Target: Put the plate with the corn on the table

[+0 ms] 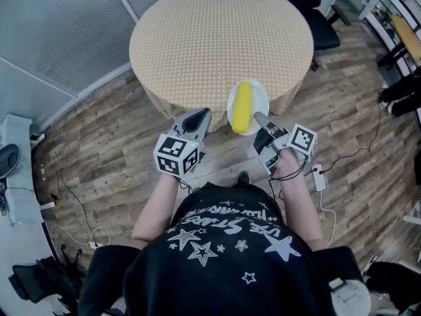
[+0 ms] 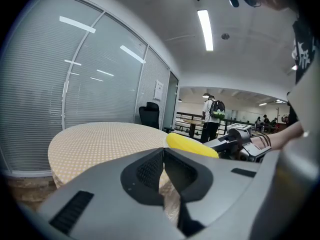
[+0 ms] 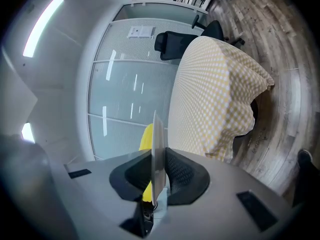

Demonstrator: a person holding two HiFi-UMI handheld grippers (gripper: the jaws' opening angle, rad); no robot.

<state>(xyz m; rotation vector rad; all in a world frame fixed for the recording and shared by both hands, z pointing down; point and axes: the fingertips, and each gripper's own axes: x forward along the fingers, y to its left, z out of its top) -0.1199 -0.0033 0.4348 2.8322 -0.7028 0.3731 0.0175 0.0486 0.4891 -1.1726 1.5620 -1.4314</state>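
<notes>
— White plate (image 1: 260, 97), yellow corn (image 1: 243, 107) lying lengthwise on it. Where is it, exactly?

— At the near edge of the round counter (image 1: 220, 41), the one under the yellow-checked cloth. From above, the plate overlaps that edge. I can't tell whether it touches the cloth.

— What has hold of it?

— The right hand-held gripper (image 1: 260, 120). Its jaws are clamped on the plate's near rim. In the right gripper view the plate stands edge-on between them, with the corn just behind it.

— And the other one?

— The left hand-held gripper (image 1: 197, 122) sits just left of the plate, not touching it. Its jaws are pressed together with nothing between them.

— Anything else around?

— A wooden floor (image 1: 118, 143) under the counter and a black office chair (image 1: 316, 18) at the counter's far right. A ribbed glass wall (image 1: 59, 25) runs along the left.
</notes>
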